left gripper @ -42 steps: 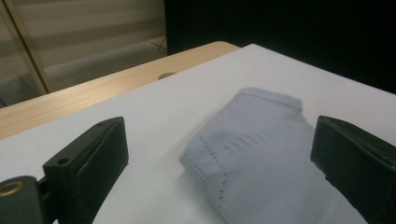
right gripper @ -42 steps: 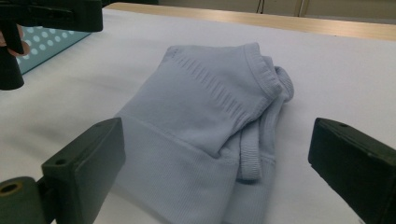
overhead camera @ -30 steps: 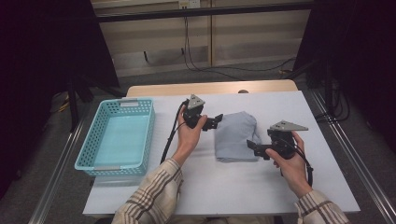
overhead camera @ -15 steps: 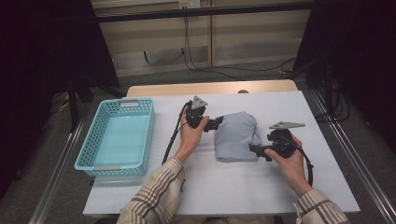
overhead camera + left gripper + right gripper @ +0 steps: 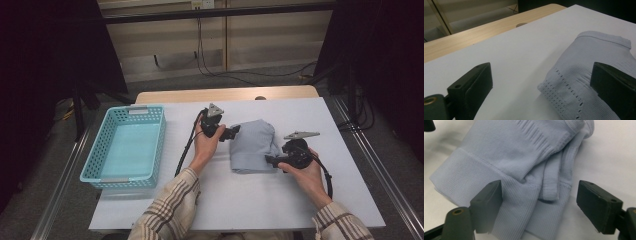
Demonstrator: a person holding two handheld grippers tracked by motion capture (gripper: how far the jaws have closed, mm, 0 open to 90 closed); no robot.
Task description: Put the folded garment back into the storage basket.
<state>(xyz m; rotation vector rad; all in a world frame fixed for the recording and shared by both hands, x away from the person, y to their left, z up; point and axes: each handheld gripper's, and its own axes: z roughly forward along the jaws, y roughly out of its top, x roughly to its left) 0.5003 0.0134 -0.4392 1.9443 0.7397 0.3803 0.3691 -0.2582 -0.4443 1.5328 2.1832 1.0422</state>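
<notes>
A folded pale blue knit garment (image 5: 252, 145) lies on the white table (image 5: 240, 205), right of centre. My left gripper (image 5: 235, 131) rests at its upper left edge, open; in the left gripper view (image 5: 541, 72) one jaw stands over the ribbed cloth (image 5: 586, 75) and the other over bare table. My right gripper (image 5: 270, 160) is at the garment's lower right corner. Its jaws (image 5: 539, 186) have just been closing and still stand apart, with the garment's folded hem (image 5: 511, 152) between them. The right-hand jaw sits off the cloth, over the table.
A light blue plastic basket (image 5: 95, 155) stands at the table's left side with nothing in it. A wooden strip (image 5: 225, 95) runs along the far edge. Black cables trail from both grippers toward the person's plaid sleeves.
My right gripper has sunk toward the table and edged in onto the garment's corner, its jaws narrower than before. The left gripper and the garment have kept still.
</notes>
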